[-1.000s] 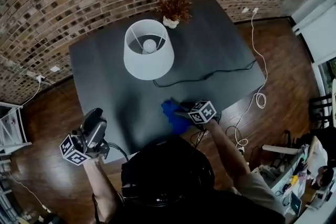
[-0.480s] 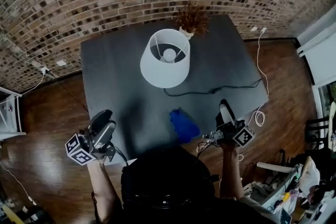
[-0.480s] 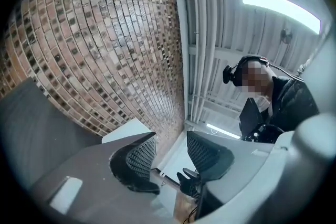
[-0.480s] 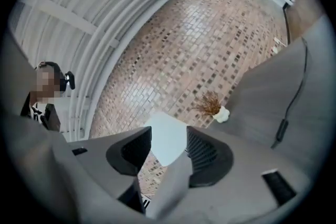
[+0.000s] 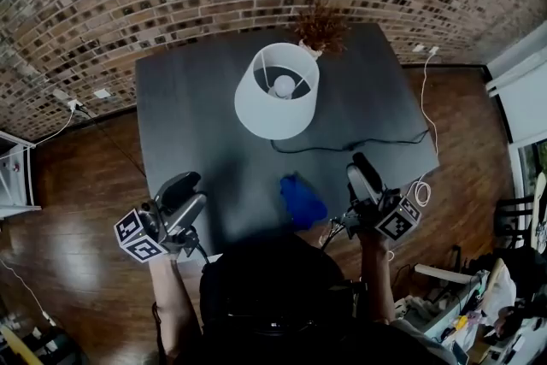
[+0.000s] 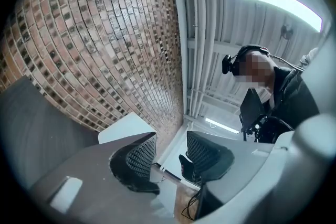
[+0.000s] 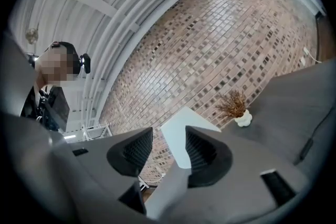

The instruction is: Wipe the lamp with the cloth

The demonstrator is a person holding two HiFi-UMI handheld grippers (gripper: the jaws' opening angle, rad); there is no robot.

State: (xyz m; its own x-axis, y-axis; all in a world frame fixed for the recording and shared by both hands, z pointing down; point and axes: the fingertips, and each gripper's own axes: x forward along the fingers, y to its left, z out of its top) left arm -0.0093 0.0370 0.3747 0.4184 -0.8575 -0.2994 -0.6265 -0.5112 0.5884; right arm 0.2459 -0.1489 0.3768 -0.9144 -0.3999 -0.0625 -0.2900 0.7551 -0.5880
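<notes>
The lamp (image 5: 278,94) with its white shade stands at the back middle of the dark grey table (image 5: 188,115). Its shade (image 7: 181,128) also shows beyond the right jaws, and a corner of the shade (image 6: 123,127) beyond the left jaws. A crumpled blue cloth (image 5: 301,199) lies on the table near the front edge, with no gripper touching it. My right gripper (image 5: 359,173) hovers just right of the cloth; the right gripper (image 7: 169,147) is open and holds nothing. My left gripper (image 5: 188,192) is at the table's front left corner; the left gripper (image 6: 168,152) is open and holds nothing.
A dried plant (image 5: 320,26) in a small white pot stands behind the lamp by the brick wall, also the plant (image 7: 234,105). The lamp's black cord (image 5: 350,145) runs across the table to the right edge. A white cable (image 5: 425,98) trails on the wooden floor at right.
My right gripper has come off the blue cloth and risen to its right. The cloth stays lying on the table. The left gripper has barely moved.
</notes>
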